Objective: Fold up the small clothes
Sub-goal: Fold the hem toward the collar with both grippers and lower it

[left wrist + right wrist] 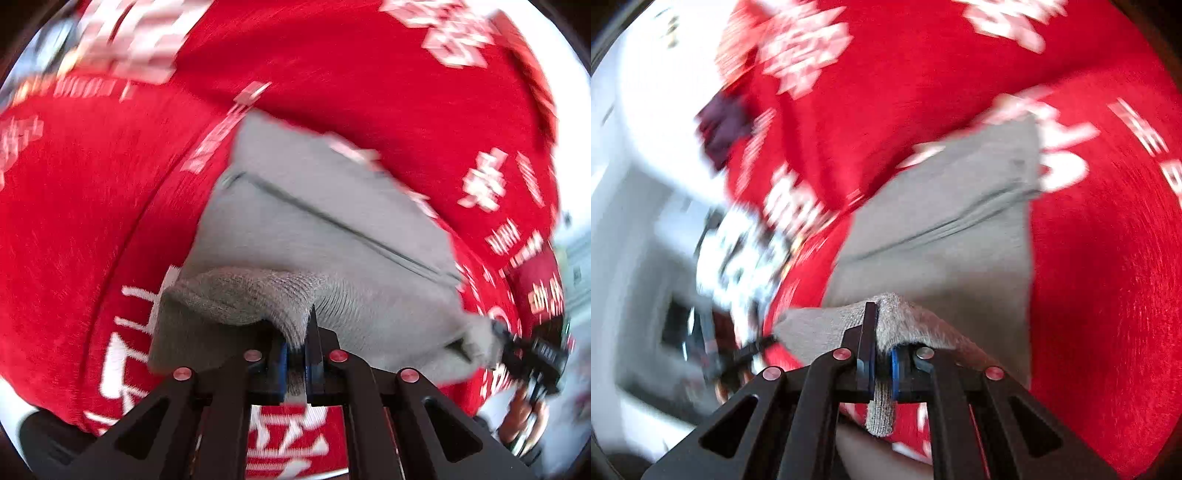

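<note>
- Nearest, my left gripper (297, 343) is clamped on a bunched edge of the grey garment (325, 221); cloth sits between the blue pads.
- Likewise my right gripper (882, 354) pinches another edge, a tab of knit hanging below the jaws.
- Beyond, the garment's far half lies on the red printed cloth (92, 221), a seam running across it.
- Judgement: a fold is under way. I should carry both held edges level and together, landing them square on the far edge.

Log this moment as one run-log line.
left gripper: shut on grey garment | right gripper: shut on grey garment | surface: red printed cloth | frames: motion-blurred
</note>
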Motion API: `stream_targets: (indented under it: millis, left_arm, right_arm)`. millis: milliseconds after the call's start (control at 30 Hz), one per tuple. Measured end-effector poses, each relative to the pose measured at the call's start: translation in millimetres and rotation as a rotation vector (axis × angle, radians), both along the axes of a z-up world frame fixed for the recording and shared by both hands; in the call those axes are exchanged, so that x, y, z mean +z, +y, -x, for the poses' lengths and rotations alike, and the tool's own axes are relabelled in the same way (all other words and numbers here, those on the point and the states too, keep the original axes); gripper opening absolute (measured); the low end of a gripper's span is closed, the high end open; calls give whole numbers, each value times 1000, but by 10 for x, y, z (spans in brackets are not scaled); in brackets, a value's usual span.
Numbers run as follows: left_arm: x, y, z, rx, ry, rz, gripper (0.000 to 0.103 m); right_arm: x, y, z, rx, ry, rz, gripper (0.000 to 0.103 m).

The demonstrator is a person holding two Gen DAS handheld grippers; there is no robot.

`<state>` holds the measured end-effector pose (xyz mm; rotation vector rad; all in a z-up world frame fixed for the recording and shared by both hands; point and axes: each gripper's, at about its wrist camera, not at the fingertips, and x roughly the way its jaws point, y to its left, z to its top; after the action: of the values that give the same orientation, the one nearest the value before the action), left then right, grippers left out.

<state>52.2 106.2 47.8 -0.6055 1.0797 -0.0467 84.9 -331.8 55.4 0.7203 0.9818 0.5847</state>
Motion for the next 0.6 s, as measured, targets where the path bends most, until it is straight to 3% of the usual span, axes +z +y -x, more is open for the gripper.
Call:
stream_targets:
  millis: [33,100,200,233,333,467,600]
  left_arm:
    - [-136,62,-111,45,62,13,7]
    - [-269,133,-139,77,94,70,7]
    - [-299,225,-132,98,96,152,7]
    - [-273,242,-116,85,83,167,7]
    - [-166,234,-104,2,69,111,7]
    - [52,199,-61,-140,10,-75,7]
    - [171,159,55,-217,-98,-219,7]
  right_arm:
    - [-96,-10,-97,-42,51,10,11]
    - [-280,-20,-251,-84,162,-17,12]
    - [-255,-48,-223,-107,139,-10,12]
    - [-201,-21,-187,-101,109,32,21]
    - [0,180,-74,-35,-10,270,78]
    - [235,481,212,92,-235,635,81]
    - [275,760,458,246,-427,980,81]
